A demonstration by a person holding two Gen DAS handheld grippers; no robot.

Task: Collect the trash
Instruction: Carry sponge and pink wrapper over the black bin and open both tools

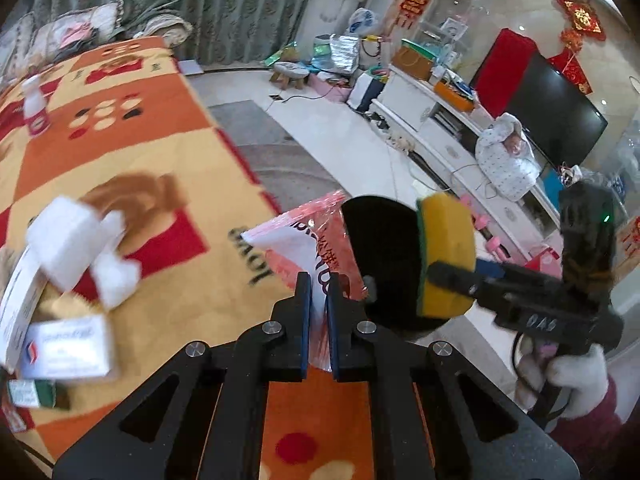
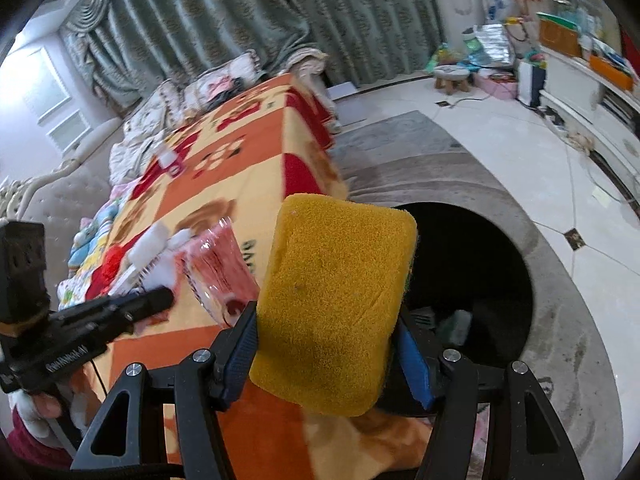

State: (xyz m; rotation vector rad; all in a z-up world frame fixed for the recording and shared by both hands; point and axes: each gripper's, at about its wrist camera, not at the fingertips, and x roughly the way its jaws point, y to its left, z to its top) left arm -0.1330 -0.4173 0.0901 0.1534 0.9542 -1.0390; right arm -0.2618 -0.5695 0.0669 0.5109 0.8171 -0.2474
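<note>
You've got: orange blanket (image 1: 168,152) w/ white scraps (image 1: 76,244) & boxes, black bin (image 2: 472,264) beside it, right gripper (image 2: 326,344) clamped on yellow sponge (image 2: 332,300) over bin, left gripper (image 1: 319,320) pinched tight on pink wrapper (image 1: 304,240) at blanket edge.

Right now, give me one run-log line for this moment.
left gripper: shut on pink wrapper | right gripper: shut on yellow sponge | black bin: below sponge
</note>
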